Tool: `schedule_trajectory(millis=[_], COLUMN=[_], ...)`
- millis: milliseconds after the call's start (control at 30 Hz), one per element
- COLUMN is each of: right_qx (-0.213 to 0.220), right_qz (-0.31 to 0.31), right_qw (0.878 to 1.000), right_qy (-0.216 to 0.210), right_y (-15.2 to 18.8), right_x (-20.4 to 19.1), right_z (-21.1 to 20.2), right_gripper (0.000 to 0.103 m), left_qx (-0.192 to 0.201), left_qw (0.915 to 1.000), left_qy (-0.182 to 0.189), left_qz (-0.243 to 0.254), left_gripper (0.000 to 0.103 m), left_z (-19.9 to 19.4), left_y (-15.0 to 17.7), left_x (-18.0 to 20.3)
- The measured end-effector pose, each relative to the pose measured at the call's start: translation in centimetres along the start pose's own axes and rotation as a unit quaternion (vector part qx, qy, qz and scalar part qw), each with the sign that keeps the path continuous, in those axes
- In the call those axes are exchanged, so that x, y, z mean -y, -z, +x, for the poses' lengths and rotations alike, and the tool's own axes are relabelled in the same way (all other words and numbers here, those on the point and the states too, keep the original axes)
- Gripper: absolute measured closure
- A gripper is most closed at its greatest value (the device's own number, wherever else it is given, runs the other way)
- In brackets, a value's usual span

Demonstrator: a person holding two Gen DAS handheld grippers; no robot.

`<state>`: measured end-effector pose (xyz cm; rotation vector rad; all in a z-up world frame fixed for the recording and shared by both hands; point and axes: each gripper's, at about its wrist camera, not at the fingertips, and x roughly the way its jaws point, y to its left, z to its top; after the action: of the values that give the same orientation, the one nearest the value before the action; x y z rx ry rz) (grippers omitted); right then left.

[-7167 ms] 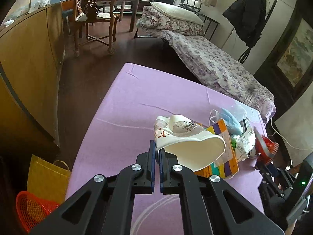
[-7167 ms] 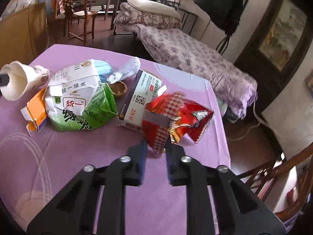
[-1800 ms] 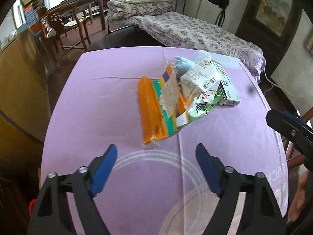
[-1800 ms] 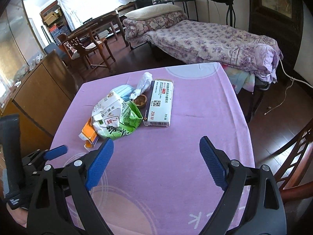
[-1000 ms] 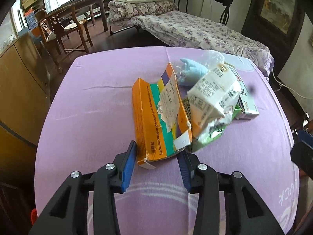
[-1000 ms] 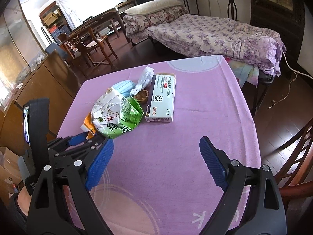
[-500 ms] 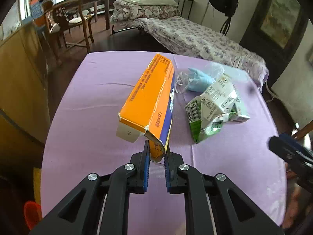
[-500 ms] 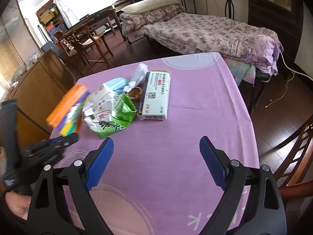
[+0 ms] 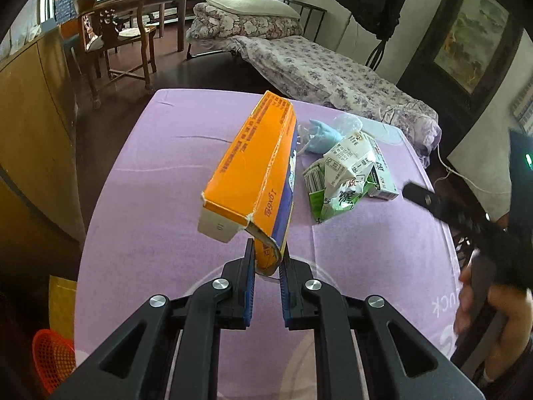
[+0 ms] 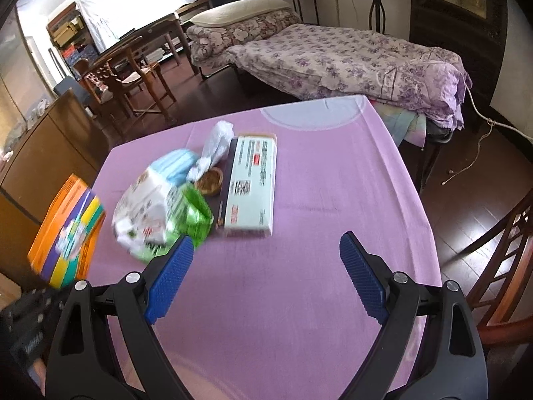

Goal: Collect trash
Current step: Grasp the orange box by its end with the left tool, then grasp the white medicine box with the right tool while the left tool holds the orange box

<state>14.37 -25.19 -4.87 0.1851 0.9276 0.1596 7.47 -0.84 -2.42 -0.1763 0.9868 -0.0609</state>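
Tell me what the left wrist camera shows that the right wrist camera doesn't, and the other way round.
Only the left wrist view shows the left gripper shut on the torn end of the orange box, plus a red basket on the floor. Only the right wrist view shows the open right gripper and a small brown cup. Both show the orange box, green carton, blue mask, white box and purple tablecloth.
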Motion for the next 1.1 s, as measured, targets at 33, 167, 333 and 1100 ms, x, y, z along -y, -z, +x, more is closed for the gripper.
schedule_trajectory(millis=[33,167,333,1100], right_qx=[0.0,-0.012,-0.032,-0.089], right_qz=[0.003,0.008,-0.011,-0.067], right_qw=[1.0,1.0,0.999,0.993], right_qy=[0.002,0.013,0.016,0.027], right_y=[-0.3,-2.1,-3.2,-2.0], right_x=[0.0,-0.1,-1.2,-1.7], right_z=[0.3,2.1,4.1,5.1], right_gripper=[0.017,0.017,0.017,0.046], left_qx=[0.0,-0.003,-0.005,-0.018], left_qw=[1.0,1.0,1.0,0.9997], left_qy=[0.0,0.0,-0.004,-0.013], left_qz=[0.001,0.002,0.002,-0.007], left_gripper=[0.09,0.09,0.09,0.09], left_z=[0.0,0.2,0.4,1.2], left_y=[0.0,-0.1,-0.3,-0.6], left_x=[-0.1,-0.1,-0.4,-1.1])
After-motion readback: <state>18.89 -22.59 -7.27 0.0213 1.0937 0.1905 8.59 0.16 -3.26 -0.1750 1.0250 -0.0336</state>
